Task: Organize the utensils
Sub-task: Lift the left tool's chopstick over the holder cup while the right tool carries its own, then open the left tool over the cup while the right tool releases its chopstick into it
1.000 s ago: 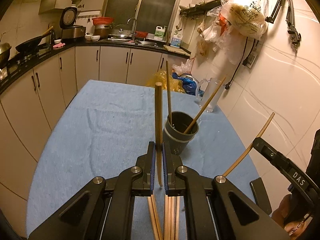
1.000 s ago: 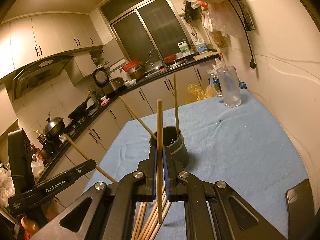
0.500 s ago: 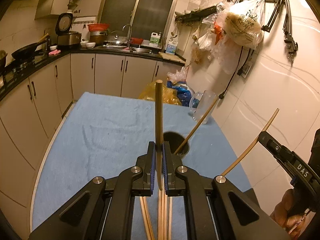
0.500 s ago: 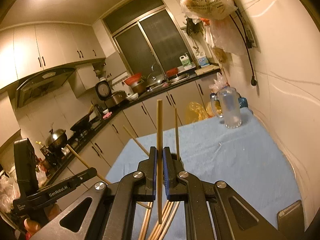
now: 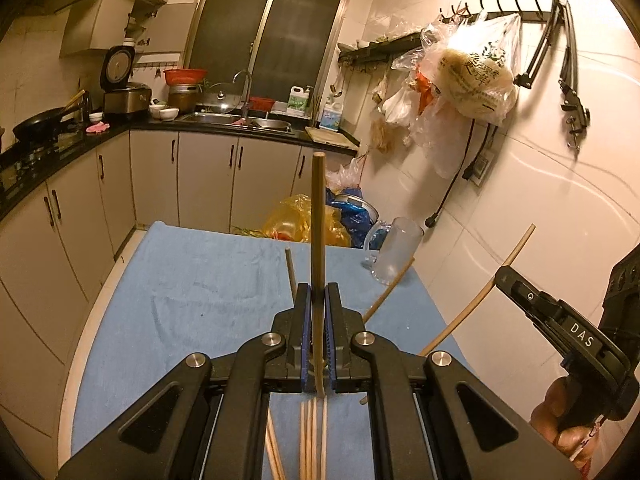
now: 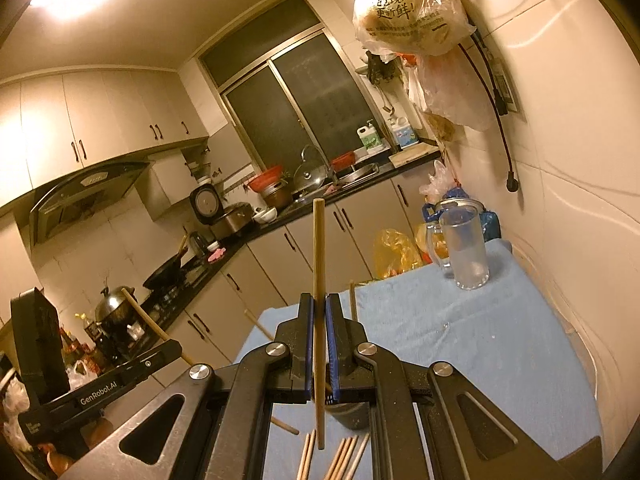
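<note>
Wooden chopstick (image 5: 318, 240) upright between closed left tongs (image 5: 317, 308).

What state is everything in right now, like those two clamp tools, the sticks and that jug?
Left gripper: jaws shut on an upright chopstick.
Right gripper: jaws shut on another chopstick.
Loose chopsticks: lying flat on the blue cloth.
Holder: upright, mostly hidden.
Jug: upright, looks empty.

From the left wrist view the blue tablecloth (image 5: 192, 292) lies bare from 9 to 11 o'clock. At 1 o'clock a glass mug (image 5: 394, 250) stands near the wall; loose chopsticks (image 5: 312, 440) crowd 6 o'clock, and a dark holder (image 6: 352, 414), probably, sits beneath the right gripper's jaws.
</note>
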Action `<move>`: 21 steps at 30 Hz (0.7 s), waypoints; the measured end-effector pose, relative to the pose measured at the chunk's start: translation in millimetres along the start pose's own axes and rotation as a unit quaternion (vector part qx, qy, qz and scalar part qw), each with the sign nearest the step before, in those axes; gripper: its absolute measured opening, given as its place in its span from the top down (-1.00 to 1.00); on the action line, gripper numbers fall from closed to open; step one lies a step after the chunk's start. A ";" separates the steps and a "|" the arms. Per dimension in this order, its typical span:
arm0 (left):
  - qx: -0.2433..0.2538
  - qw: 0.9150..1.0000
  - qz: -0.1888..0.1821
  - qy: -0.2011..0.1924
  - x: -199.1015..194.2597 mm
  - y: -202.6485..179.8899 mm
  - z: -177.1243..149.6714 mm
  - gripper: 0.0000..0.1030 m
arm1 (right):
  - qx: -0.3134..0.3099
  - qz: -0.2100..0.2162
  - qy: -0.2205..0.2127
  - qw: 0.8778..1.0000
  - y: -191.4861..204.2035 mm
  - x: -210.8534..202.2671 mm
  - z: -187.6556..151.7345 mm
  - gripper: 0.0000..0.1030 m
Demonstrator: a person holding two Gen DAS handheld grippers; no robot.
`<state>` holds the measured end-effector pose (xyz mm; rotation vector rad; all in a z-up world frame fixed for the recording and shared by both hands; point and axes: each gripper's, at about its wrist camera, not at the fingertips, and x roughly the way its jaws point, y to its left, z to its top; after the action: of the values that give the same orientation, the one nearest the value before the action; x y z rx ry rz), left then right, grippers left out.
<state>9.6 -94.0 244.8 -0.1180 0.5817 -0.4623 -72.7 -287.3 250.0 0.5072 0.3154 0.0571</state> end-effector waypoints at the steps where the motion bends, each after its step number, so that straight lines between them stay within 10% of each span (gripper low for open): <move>1: 0.000 1.000 0.001 -0.001 2.3 0.4 2.9 0.88 | 0.000 -0.001 -0.001 1.000 -0.2 2.4 2.0 0.88; 21: -0.018 0.999 0.003 0.037 84.7 12.0 11.6 0.88 | 0.006 -0.040 0.026 0.999 -19.7 79.9 4.6 0.88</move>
<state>83.1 -121.8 209.1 -0.1341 0.6625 -0.4518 4.1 -296.3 221.6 0.5046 0.3869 -0.0094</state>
